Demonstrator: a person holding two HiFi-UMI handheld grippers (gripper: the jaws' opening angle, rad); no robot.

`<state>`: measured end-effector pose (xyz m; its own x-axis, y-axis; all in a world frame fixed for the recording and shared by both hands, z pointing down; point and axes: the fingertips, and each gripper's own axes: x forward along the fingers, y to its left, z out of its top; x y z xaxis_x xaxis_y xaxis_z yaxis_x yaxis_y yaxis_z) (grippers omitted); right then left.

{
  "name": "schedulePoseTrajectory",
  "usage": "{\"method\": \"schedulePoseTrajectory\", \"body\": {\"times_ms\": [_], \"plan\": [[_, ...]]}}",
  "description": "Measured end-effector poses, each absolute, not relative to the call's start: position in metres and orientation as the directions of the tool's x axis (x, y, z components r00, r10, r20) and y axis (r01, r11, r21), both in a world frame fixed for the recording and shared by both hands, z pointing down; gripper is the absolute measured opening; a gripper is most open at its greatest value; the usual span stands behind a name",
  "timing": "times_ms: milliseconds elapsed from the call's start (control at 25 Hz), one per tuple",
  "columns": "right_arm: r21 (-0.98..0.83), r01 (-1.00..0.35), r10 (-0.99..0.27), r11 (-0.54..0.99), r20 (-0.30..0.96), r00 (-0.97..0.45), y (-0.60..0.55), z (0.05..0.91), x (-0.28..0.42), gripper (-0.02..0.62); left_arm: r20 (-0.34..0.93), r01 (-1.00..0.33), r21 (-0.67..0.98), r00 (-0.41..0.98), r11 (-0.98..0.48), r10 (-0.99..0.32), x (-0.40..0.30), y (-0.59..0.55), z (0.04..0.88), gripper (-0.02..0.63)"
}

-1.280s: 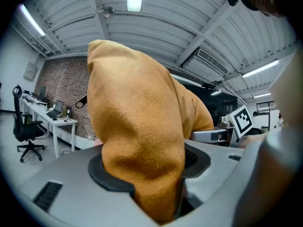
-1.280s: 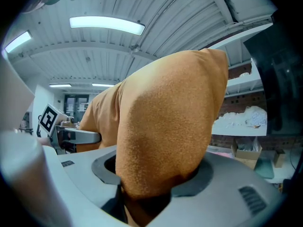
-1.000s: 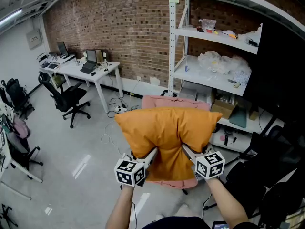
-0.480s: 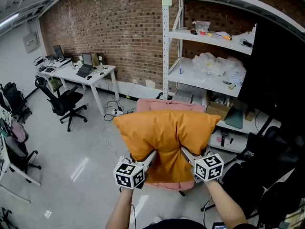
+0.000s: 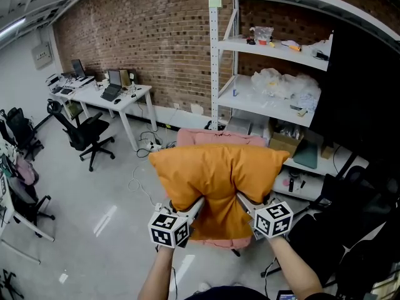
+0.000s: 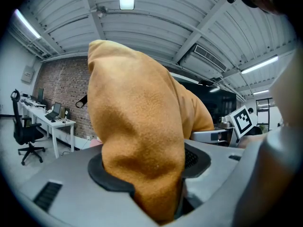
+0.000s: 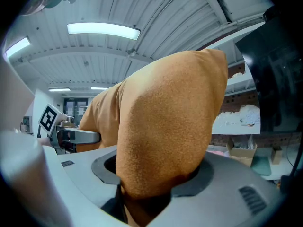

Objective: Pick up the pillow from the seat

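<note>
An orange pillow [image 5: 215, 177] hangs in the air in front of a pink chair [image 5: 219, 136], held up by both grippers. My left gripper [image 5: 201, 202] is shut on the pillow's lower left part, and orange fabric [image 6: 142, 141] bulges out between its jaws. My right gripper [image 5: 240, 199] is shut on the lower right part, where the pillow [image 7: 165, 136] fills that view as well. In the head view the fingertips are sunk into the fabric. The chair's seat is mostly hidden behind the pillow.
A white metal shelf rack [image 5: 212, 55] with bags and small items stands right behind the chair. A white desk [image 5: 115, 95] with laptops and a black office chair [image 5: 84, 133] are at the left. Dark chairs [image 5: 344, 230] crowd the right. Cables [image 5: 147, 145] lie on the floor.
The pillow and both grippers keep their grip and their place relative to each other. The chair and shelf post have slid slightly left behind the pillow.
</note>
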<state>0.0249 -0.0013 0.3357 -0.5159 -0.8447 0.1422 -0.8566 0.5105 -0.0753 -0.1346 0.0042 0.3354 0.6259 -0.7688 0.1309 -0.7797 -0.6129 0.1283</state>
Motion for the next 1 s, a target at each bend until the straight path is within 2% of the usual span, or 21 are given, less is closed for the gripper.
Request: {"method": "schedulePoseTrajectory", "body": {"times_ms": [1000], "plan": [[-0.068,-0.852,-0.841,0.518,0.138,-0.523,0.01,0.333,0.066,0.258,0.131,-0.782,0.126,0.623,-0.611,-0.771,-0.093,0.019,0.333,0.259]]}}
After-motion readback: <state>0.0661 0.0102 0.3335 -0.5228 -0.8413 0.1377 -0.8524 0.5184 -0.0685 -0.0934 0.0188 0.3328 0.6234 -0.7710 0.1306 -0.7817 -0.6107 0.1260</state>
